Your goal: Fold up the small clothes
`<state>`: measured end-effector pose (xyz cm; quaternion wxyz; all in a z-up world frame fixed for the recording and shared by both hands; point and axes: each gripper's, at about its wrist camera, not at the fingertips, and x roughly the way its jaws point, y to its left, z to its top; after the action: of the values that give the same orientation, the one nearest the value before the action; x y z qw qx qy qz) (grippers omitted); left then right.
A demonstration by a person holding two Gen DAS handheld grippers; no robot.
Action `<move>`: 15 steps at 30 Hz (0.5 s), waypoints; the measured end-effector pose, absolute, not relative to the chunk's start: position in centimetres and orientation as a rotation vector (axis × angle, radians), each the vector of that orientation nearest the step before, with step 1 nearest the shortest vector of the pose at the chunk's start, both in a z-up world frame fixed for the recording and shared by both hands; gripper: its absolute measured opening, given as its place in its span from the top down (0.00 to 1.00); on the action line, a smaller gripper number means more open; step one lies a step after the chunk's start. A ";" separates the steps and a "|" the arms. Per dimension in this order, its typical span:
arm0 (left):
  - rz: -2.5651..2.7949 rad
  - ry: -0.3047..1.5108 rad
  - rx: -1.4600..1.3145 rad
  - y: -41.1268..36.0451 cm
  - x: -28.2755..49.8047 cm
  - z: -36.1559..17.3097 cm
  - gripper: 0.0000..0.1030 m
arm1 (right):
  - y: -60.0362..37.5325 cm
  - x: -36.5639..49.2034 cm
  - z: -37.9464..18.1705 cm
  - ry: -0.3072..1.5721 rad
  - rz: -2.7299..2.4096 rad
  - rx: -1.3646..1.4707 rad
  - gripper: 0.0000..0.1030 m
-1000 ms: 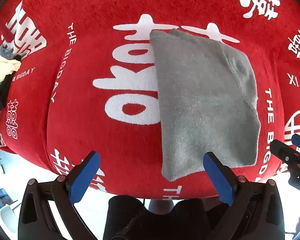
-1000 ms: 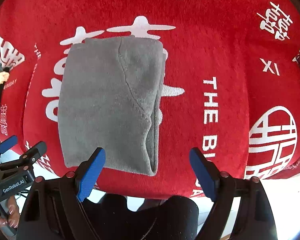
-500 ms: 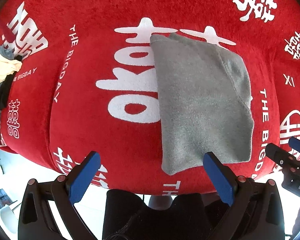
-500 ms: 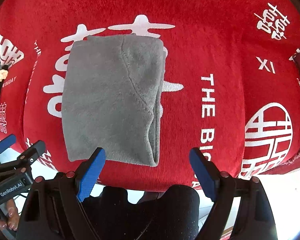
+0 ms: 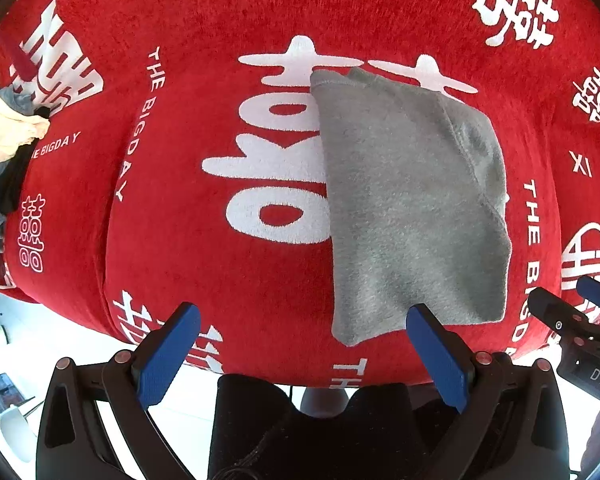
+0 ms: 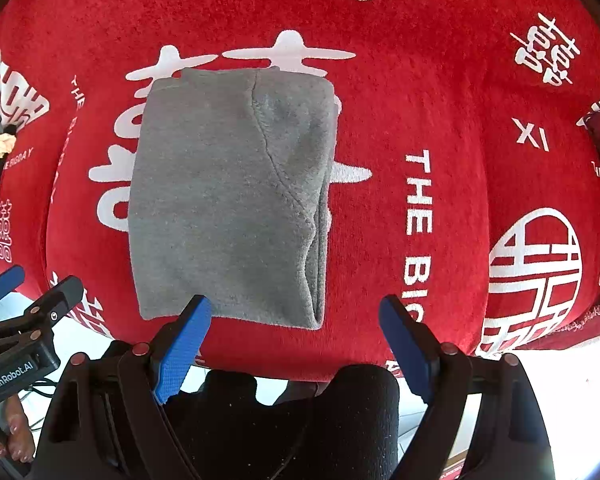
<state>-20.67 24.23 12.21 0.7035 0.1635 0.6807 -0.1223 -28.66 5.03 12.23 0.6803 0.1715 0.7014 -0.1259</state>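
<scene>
Folded grey garment (image 5: 412, 208) on the red cloth (image 5: 220, 12), both claws spread and holding nothing.

Nearest, the left gripper (image 5: 302, 354) and right gripper (image 6: 294, 340) hang above the cloth's near edge, blue pads wide apart, nothing between them. Just beyond, the garment lies flat as a neat rectangle over the large white characters, a curved seam across its top layer, folded edge on its right. Far left, a heap of pale and dark clothes (image 5: 4, 148) sits at the cloth's rim.

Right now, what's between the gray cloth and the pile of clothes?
Only red blanket with white writing, seen in the left wrist view, between the gray cloth and the pile.
</scene>
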 end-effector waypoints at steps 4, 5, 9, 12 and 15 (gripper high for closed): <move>-0.271 1.516 0.363 24.2 -20.6 12.2 0.00 | 5.0 -28.5 12.1 1.576 -0.284 0.384 0.14; -0.272 1.516 0.363 24.2 -20.6 12.2 0.00 | 5.1 -28.5 12.1 1.578 -0.285 0.384 0.14; -0.276 1.515 0.364 24.1 -20.5 12.3 0.00 | 5.0 -28.4 12.0 1.578 -0.285 0.384 0.14; -0.278 1.514 0.365 23.9 -20.5 12.3 0.00 | 5.1 -28.3 12.0 1.577 -0.285 0.382 0.14; -0.281 1.513 0.366 23.8 -20.4 12.3 0.00 | 5.0 -28.3 12.0 1.577 -0.285 0.383 0.14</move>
<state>-20.45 23.83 12.35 0.7031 0.1645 0.6802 -0.1261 -28.32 5.05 12.03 0.6794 0.1706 0.7023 -0.1268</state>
